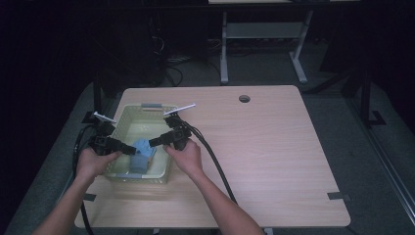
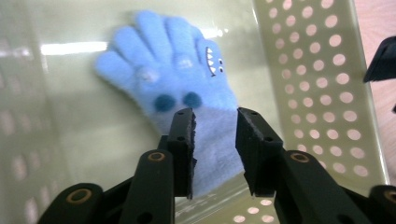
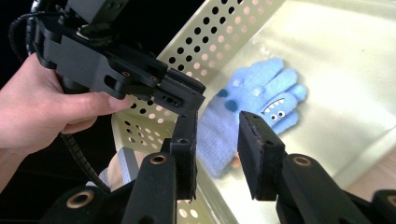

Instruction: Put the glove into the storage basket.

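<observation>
Now both grippers hover over the pale basket (image 1: 161, 169): the left gripper (image 2: 215, 135) and right gripper (image 3: 217, 140) show jaws apart, with the blue glove (image 2: 187, 93) lying just beyond them, unclamped.

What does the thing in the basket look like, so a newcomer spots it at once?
On the left part of the wooden table stands a pale perforated basket. On its floor lies a fluffy light-blue glove, fingers spread, cuff toward the left gripper. A monster face with white teeth and dark blue dots marks it out.
</observation>
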Available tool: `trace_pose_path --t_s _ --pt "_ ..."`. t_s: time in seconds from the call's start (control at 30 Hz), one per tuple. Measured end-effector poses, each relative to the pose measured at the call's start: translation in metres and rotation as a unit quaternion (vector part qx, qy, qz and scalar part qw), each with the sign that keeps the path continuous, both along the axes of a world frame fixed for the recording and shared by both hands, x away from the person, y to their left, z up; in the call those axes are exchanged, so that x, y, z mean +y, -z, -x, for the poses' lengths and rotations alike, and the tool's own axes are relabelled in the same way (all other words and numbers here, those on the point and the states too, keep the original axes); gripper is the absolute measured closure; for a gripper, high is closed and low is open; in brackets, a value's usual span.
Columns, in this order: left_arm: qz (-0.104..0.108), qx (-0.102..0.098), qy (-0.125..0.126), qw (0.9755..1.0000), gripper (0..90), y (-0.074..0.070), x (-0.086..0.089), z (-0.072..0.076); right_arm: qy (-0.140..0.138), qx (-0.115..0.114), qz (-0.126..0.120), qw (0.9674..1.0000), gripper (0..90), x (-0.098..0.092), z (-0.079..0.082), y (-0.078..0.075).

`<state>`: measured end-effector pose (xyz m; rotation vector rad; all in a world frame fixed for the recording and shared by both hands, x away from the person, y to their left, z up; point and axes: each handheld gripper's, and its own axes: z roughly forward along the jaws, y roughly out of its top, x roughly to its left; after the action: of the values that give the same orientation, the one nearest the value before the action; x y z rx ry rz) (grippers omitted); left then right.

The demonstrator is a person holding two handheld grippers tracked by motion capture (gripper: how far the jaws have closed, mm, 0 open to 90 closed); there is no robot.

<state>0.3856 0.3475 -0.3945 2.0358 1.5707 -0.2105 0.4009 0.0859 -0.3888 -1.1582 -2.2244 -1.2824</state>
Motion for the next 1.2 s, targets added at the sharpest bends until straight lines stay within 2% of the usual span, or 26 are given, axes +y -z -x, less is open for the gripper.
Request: trace_pose_path --t_s 0.03,0.1,0.13,0.17,0.2,0.23,0.27,0.33,0.4,0.43,0.47,0.5,0.6,0.67,0.77,0.97,1.07,1.2 --pt "0.002 0.008 -0.001 1.0 71.0 0.003 -0.006 -0.001 0.001 0.002 -0.002 1.0 66.5 -0.002 0.0 -0.001" --pt "-0.007 0.019 0.008 0.9998 73.6 0.009 -0.01 -0.003 -0.002 0.001 -0.004 1.0 65.5 -0.006 0.0 -0.002" --pt "-0.024 0.026 0.013 0.9993 73.8 0.012 -0.012 -0.005 -0.002 0.0 -0.002 1.0 65.4 -0.008 0.001 -0.002" --pt "-0.032 0.03 0.014 0.9989 73.8 0.015 -0.014 -0.006 0.0 0.0 -0.002 1.0 65.4 -0.011 0.001 -0.004" --pt "-0.044 0.039 0.017 0.9981 73.7 0.018 -0.017 -0.007 0.0 -0.006 -0.004 1.0 65.4 -0.013 0.001 -0.004" --pt "-0.056 0.047 0.022 0.997 73.0 0.022 -0.019 -0.008 0.001 -0.002 -0.005 1.0 65.4 -0.016 0.002 -0.005" --pt "-0.063 0.051 0.028 0.9963 72.3 0.023 -0.021 -0.01 0.004 -0.003 -0.008 1.0 65.5 -0.019 0.002 -0.006" --pt "-0.063 0.046 0.025 0.9966 71.3 0.022 -0.021 -0.01 0.005 -0.001 -0.011 0.9999 65.1 -0.023 0.002 -0.008" --pt "-0.049 0.042 0.019 0.9977 68.6 0.019 -0.019 -0.009 0.008 -0.004 -0.01 0.9999 64.6 -0.028 0.004 -0.01" --pt "-0.049 0.042 0.019 0.9977 67.6 0.019 -0.019 -0.009 0.011 -0.006 -0.013 0.9998 64.5 -0.03 0.005 -0.011" --pt "-0.039 0.026 0.014 0.9988 66.7 0.011 -0.017 -0.005 0.013 -0.007 -0.017 0.9997 64.4 -0.033 0.007 -0.012" --pt "-0.036 0.021 0.016 0.999 66.0 0.009 -0.015 -0.004 0.015 -0.008 -0.02 0.9996 64.1 -0.035 0.008 -0.013" --pt "-0.005 -0.002 0.005 1.0 63.3 0.001 -0.01 -0.001 0.018 -0.007 -0.024 0.9995 63.2 -0.039 0.01 -0.014" --pt "0.007 -0.012 0.005 0.9999 63.2 -0.002 -0.007 0.001 0.018 -0.008 -0.027 0.9994 62.5 -0.041 0.01 -0.015" --pt "0.031 -0.026 -0.005 0.9991 63.0 -0.006 -0.005 0.002 0.02 -0.005 -0.035 0.9992 61.7 -0.044 0.01 -0.016" --pt "0.064 -0.041 0.003 0.9971 59.2 -0.01 -0.008 0.003 0.021 0.0 -0.035 0.9992 58.2 -0.054 0.008 -0.014" --pt "0.072 -0.059 0.008 0.9956 56.2 -0.013 -0.011 0.005 0.025 -0.001 -0.043 0.9988 56.7 -0.062 0.006 -0.013" --pt "0.084 -0.067 0.01 0.9942 53.4 -0.016 -0.017 0.005 0.028 0.003 -0.047 0.9985 55.4 -0.069 0.004 -0.014"
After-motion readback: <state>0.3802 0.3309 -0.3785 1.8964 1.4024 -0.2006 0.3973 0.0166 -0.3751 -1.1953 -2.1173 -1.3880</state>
